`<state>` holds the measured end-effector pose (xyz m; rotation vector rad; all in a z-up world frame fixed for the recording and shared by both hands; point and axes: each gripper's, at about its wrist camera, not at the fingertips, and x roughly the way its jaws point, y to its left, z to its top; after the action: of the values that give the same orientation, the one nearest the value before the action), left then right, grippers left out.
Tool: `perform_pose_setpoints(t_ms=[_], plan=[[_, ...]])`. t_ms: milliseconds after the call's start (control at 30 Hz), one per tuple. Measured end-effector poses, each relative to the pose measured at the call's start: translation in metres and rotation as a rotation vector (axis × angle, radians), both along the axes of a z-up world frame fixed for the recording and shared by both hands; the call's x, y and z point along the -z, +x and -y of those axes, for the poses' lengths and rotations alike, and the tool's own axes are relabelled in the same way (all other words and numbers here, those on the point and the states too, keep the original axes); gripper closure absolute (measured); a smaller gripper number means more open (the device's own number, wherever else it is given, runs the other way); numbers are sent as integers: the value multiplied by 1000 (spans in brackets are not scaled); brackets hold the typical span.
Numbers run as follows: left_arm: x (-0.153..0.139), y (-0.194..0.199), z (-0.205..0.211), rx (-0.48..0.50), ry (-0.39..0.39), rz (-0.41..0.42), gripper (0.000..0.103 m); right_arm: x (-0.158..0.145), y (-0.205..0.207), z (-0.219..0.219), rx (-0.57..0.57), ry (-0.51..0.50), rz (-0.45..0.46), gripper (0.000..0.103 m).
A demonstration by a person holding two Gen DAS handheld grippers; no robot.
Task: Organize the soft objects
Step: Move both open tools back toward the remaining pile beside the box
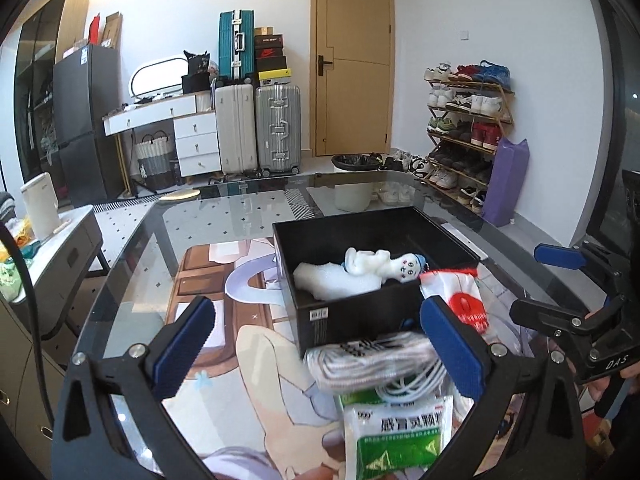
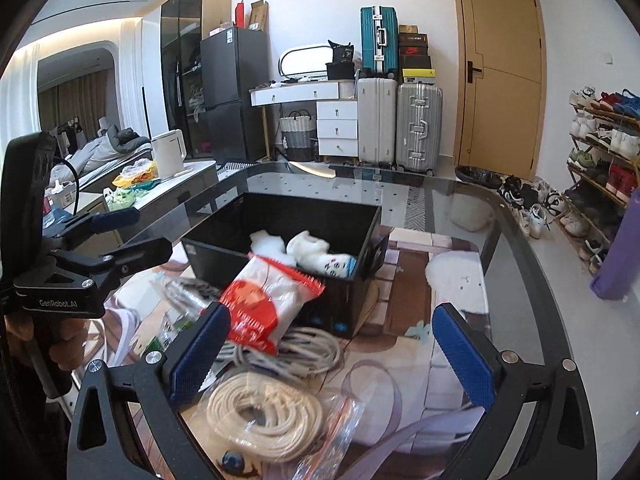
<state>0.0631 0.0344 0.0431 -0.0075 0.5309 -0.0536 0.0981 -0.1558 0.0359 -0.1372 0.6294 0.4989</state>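
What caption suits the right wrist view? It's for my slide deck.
Open right gripper above coiled cream rope and red-white packet, before black box holding plush doll.

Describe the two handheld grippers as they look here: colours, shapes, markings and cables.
Both are matte black frames with silver screws and triangular cut-outs. Each has two flat, blue, fine-textured pads on its jaws. The left gripper carries white lettering "GenRobot.AI" on its body, seen from the right wrist view, and a black cable loops from it. The right gripper shows white letters "DAS" in the left wrist view. No sleeve is clearly visible.
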Motion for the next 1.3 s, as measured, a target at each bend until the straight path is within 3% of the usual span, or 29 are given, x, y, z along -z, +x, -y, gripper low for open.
perform_pose_setpoints(t_ms=[633,1033,1300], plan=[[18,-22,-6,-12,-12,-56,0,17,-19,2,-29,-28,-79,1],[30,-21,4,64,-9,-141,0,36,-13,-7,-99,-41,-183,1],[34,-23,15,105,19,-169,0,44,-22,-24,-180,-66,-177,1]])
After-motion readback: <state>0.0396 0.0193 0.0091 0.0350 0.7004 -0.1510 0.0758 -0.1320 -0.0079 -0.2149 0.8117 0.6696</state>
